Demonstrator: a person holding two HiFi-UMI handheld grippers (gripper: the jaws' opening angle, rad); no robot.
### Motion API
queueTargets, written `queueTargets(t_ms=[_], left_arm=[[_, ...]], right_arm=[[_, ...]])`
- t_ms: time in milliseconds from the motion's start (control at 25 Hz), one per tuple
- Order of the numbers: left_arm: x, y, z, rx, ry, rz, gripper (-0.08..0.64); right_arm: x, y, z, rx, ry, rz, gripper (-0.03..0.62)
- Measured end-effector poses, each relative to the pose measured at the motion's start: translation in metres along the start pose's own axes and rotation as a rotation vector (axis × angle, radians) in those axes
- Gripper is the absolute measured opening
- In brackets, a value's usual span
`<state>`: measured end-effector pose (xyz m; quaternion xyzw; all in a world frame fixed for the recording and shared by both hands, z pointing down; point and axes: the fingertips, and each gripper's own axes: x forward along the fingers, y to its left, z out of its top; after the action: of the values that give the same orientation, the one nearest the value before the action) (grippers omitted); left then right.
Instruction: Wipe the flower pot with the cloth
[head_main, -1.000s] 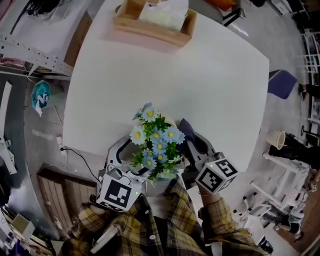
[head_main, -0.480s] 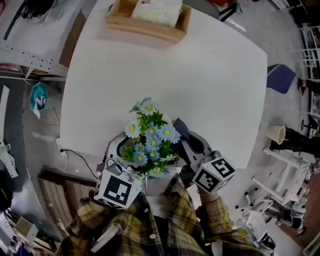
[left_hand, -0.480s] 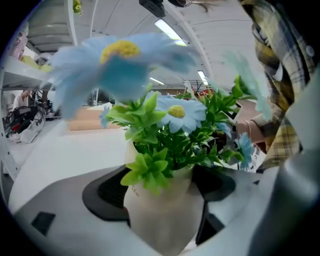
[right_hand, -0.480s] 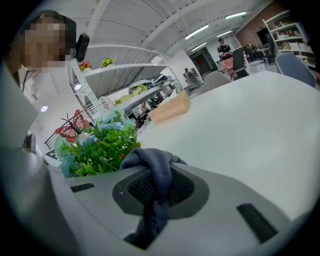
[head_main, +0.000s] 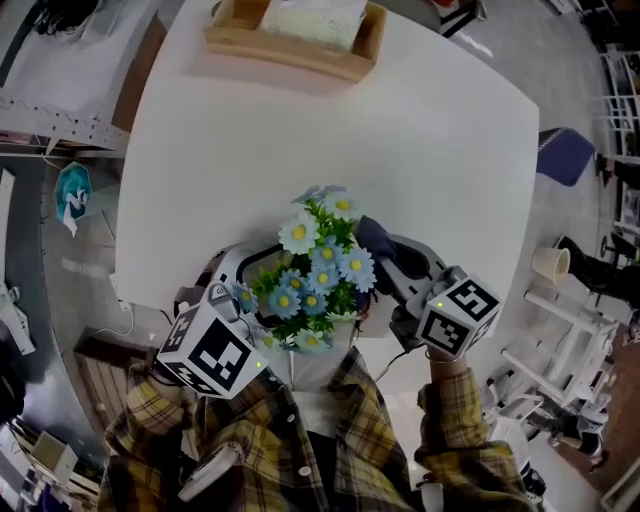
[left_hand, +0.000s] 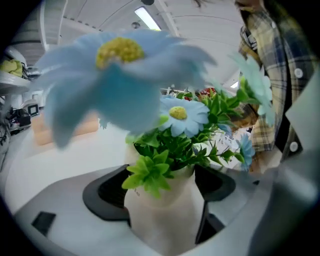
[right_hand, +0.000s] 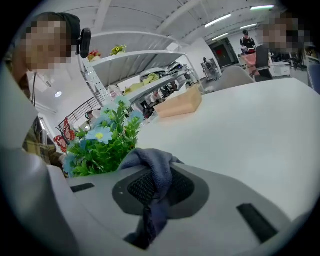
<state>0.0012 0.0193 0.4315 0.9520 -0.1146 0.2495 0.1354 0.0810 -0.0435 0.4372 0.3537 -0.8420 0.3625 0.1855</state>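
A cream flower pot (left_hand: 165, 215) holding blue daisies and green leaves (head_main: 318, 268) sits between the jaws of my left gripper (left_hand: 164, 197), which is shut on it. In the head view the blooms hide the pot, near the front edge of the white table (head_main: 400, 150). A dark blue-grey cloth (right_hand: 152, 167) is clamped in my right gripper (right_hand: 152, 200), and its loose end bunches up over the jaws. In the head view the cloth (head_main: 376, 240) lies right beside the flowers on their right side.
A wooden tray (head_main: 345, 62) with a pale cloth in it stands at the table's far edge. A paper cup (head_main: 552, 266) and a blue seat (head_main: 563, 160) lie off the table to the right. Shelves and people stand behind in the right gripper view.
The flowers and pot have shifted up and to the right in the head view. The right gripper with the cloth moved up and right alongside them. The left marker cube swung lower left.
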Motion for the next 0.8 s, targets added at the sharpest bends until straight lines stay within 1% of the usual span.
queueTargets(t_ms=[80, 200, 320, 480, 680, 800], left_arm=[[0.002, -0.002, 0.006, 0.043, 0.018, -0.058, 0.414], [0.007, -0.004, 0.005, 0.120, 0.057, -0.181, 0.413], [0.011, -0.004, -0.001, 0.189, 0.080, -0.308, 0.413], [0.011, -0.004, -0.001, 0.270, 0.127, -0.444, 0.414], [0.014, -0.001, -0.001, 0.348, 0.182, -0.552, 0.413], [0.014, 0.000, 0.001, 0.362, 0.195, -0.578, 0.416]], right_arm=[[-0.001, -0.004, 0.007, -0.037, 0.029, 0.033, 0.026], [0.010, -0.009, 0.013, -0.093, 0.083, 0.097, 0.026], [0.027, -0.009, 0.014, -0.134, 0.151, 0.189, 0.026], [0.034, -0.004, 0.014, -0.180, 0.226, 0.312, 0.026], [0.046, 0.000, 0.019, -0.233, 0.287, 0.405, 0.026], [0.052, 0.004, 0.022, -0.239, 0.312, 0.421, 0.026]])
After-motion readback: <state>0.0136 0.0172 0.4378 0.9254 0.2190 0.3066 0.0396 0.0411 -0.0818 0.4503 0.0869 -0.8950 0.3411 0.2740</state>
